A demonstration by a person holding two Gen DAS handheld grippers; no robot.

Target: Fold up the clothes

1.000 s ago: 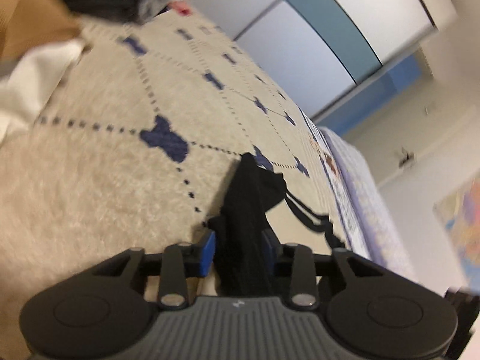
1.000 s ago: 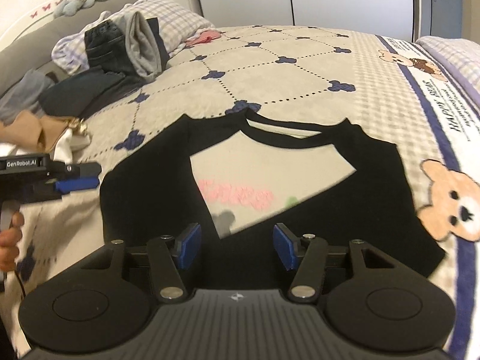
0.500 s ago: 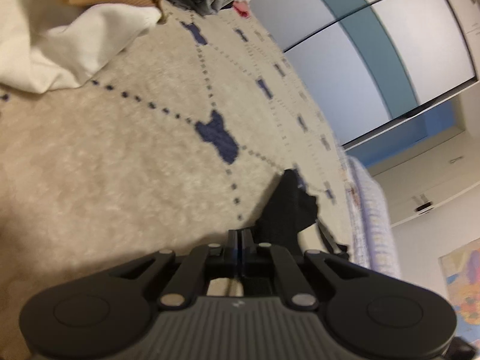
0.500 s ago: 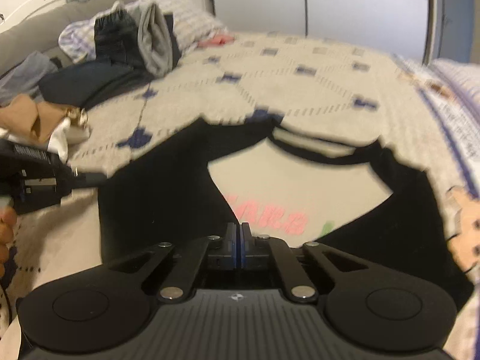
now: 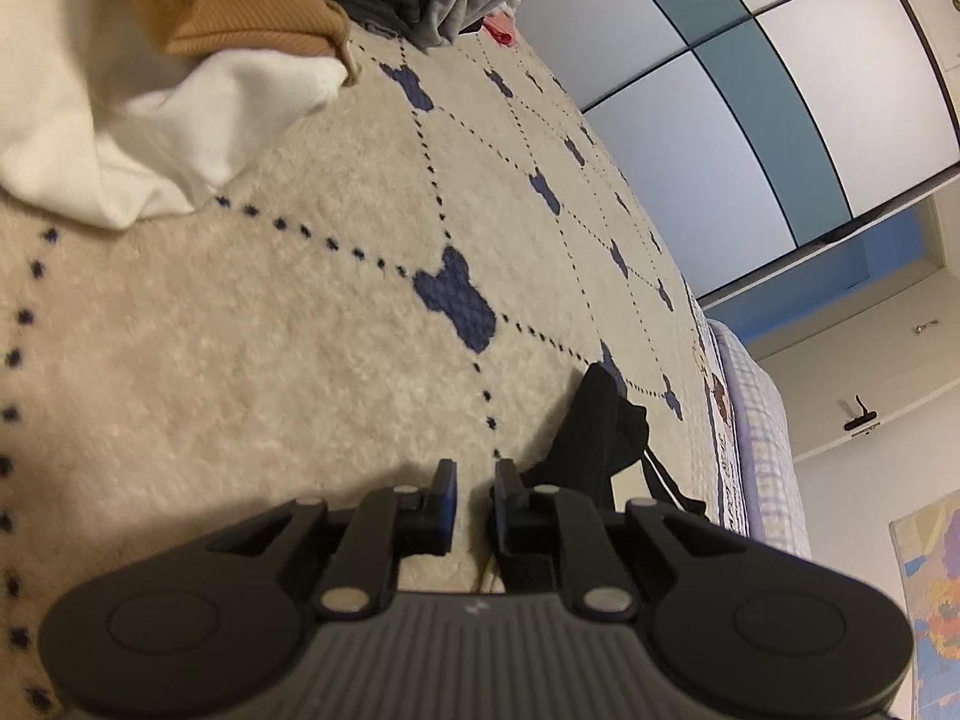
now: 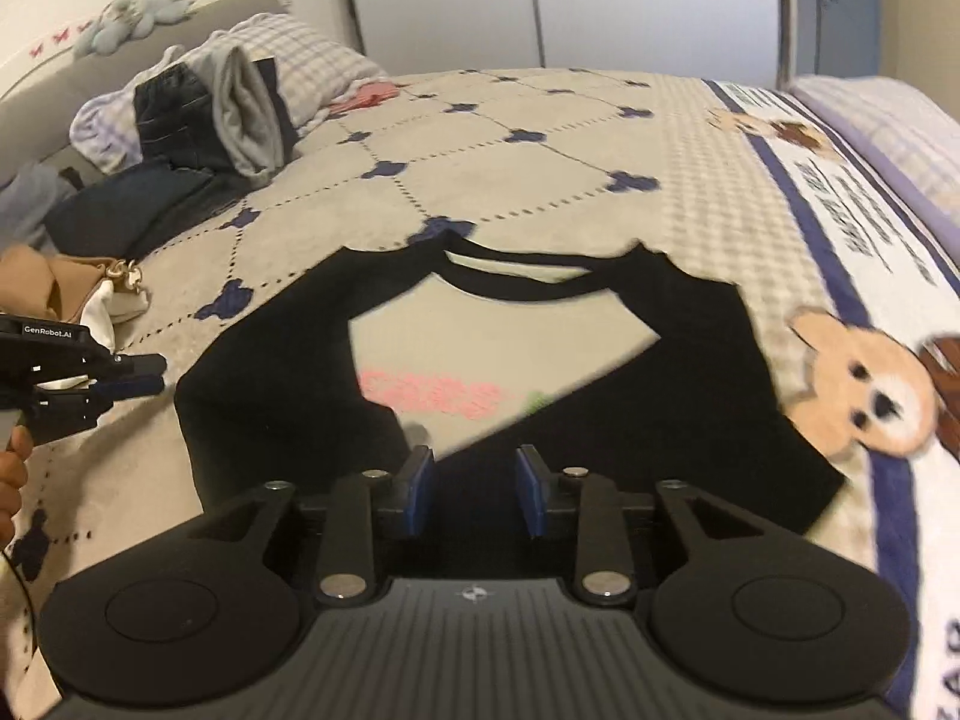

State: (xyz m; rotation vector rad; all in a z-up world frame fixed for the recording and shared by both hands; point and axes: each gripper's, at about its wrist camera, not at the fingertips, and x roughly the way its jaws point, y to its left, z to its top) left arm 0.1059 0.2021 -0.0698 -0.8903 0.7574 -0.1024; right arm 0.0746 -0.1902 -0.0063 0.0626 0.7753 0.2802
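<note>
Shirt (image 6: 630,396) first: it is black with a pale cream front, a black neck band and fuzzy pink letters, and it lies spread flat on the bed. From the left claw's side only a bunched black edge of the shirt (image 5: 600,426) shows, just past its right finger.

Under the shirt is a soft, fluffy beige blanket (image 6: 510,180) with lines of dark dots and little blue bear-shaped marks. To the right of the shirt the blanket has a white strip with a blue stripe and a brown teddy bear picture (image 6: 864,390).

The right claw (image 6: 474,495) hovers over the shirt's near edge. Its blue pads are apart and opening, and they are not pressing on the cloth. The left claw (image 5: 474,504) sits off the shirt's left side, over bare blanket. Its fingers are only a little apart and opening, with nothing between them. A person's hand (image 6: 12,480) holds it.

Left of the shirt lies a tan ribbed cloth (image 5: 234,6) on top of a smooth white cloth (image 5: 120,120). Behind the shirt, up by the checked pillow (image 6: 300,66), is a pile of folded clothes (image 6: 204,114), dark blue and grey. A small blue soft toy (image 6: 132,12) sits on the headboard. Big white and blue wardrobe doors (image 6: 600,0) stand past the bed.
</note>
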